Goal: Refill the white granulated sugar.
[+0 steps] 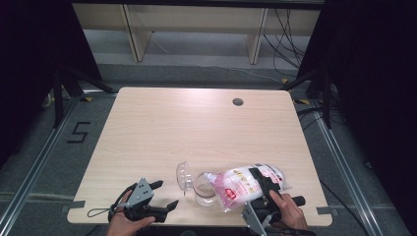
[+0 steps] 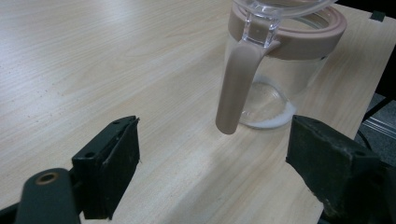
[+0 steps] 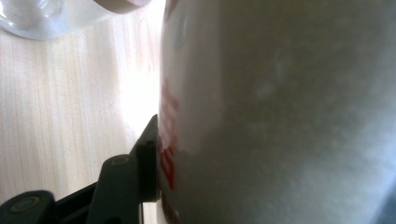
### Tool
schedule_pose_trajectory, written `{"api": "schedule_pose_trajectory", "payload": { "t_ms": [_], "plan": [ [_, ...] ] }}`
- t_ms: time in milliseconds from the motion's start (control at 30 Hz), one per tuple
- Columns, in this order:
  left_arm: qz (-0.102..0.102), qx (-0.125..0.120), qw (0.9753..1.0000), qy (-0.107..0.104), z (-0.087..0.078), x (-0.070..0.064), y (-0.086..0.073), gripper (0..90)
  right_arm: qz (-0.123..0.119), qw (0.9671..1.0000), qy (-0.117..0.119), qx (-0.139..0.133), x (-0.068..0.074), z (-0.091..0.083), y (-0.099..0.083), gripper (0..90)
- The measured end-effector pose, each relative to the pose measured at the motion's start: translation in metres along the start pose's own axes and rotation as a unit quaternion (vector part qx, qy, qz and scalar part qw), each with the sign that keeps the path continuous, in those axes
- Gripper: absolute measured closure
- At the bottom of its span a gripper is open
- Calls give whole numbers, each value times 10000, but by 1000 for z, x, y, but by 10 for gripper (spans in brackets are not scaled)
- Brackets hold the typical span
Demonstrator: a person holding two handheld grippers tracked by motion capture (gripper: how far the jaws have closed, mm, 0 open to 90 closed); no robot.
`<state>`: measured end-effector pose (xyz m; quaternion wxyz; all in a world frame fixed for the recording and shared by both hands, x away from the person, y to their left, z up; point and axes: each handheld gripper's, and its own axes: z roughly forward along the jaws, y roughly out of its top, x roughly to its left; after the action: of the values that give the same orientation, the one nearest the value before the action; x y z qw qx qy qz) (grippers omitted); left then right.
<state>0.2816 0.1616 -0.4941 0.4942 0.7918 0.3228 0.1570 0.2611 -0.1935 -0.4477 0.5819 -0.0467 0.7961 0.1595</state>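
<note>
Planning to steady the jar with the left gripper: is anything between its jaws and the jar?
Nothing: in the left gripper view, bare table lies between the open left gripper and the jar.

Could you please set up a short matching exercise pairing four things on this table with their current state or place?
Things:
1. bag
2. jar
3. left gripper
4. cable hole

States:
a. open, holding nothing
b. far side of the table
c. clamped and tilted toward the jar
d. lid flipped open, a little white powder inside

Pairs: 1-c, 2-d, 3-a, 4-b
</note>
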Motion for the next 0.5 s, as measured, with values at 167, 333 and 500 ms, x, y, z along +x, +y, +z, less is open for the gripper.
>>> {"api": "schedule_pose_trajectory", "payload": {
  "t_ms": [167, 333, 500],
  "plan": [
    [-1, 20, 10000, -5, 0, 0, 0, 167, -507, 9985, -66, 182, 6, 1, 6, 477],
    [11, 34, 10000, 10, 0, -1, 0, 167, -730, 9972, -103, 153, 5, 2, 6, 479],
    [-19, 18, 10000, -37, 1, -1, 0, 167, -942, 9950, -145, 288, 7, 1, 7, 480]
  ]
}}
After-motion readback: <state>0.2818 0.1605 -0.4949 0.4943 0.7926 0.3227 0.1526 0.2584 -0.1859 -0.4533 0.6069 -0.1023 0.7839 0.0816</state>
